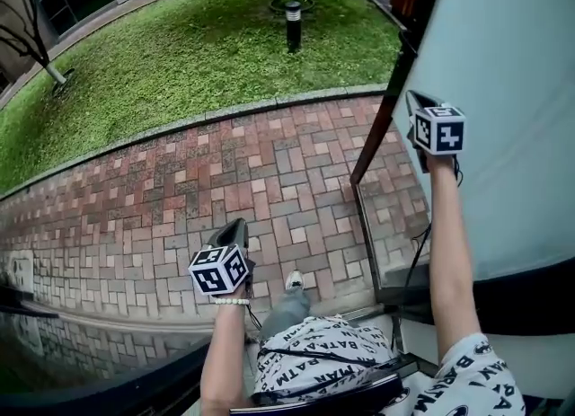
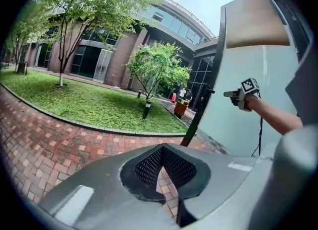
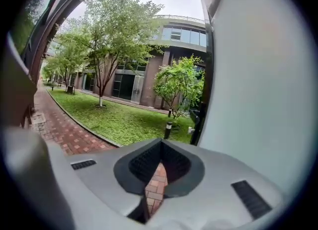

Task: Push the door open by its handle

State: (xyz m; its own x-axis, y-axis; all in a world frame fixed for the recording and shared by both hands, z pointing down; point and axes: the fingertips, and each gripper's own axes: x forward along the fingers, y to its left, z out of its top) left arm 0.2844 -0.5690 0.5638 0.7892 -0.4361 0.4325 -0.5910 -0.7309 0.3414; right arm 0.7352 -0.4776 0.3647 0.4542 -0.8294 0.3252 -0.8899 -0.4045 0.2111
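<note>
The door (image 1: 503,91) is a frosted panel with a dark frame edge (image 1: 382,109), swung outward at the right. A small dark fitting (image 3: 195,116) on that edge looks like the handle; it also shows as a stub (image 2: 209,91). My right gripper (image 1: 411,98) is raised beside the frame edge, shut with nothing between its jaws (image 3: 161,142). I cannot tell whether it touches the door. From the left gripper view it (image 2: 229,94) hangs in front of the panel (image 2: 238,115). My left gripper (image 1: 239,224) is held low over the bricks, shut and empty (image 2: 163,149).
A red brick path (image 1: 180,199) runs past the doorway, with a curbed lawn (image 1: 180,55) beyond it. On the grass stand a bollard lamp (image 1: 293,23) and small trees. An orange bin (image 2: 181,107) stands further along. The person's shoe (image 1: 294,280) is at the threshold.
</note>
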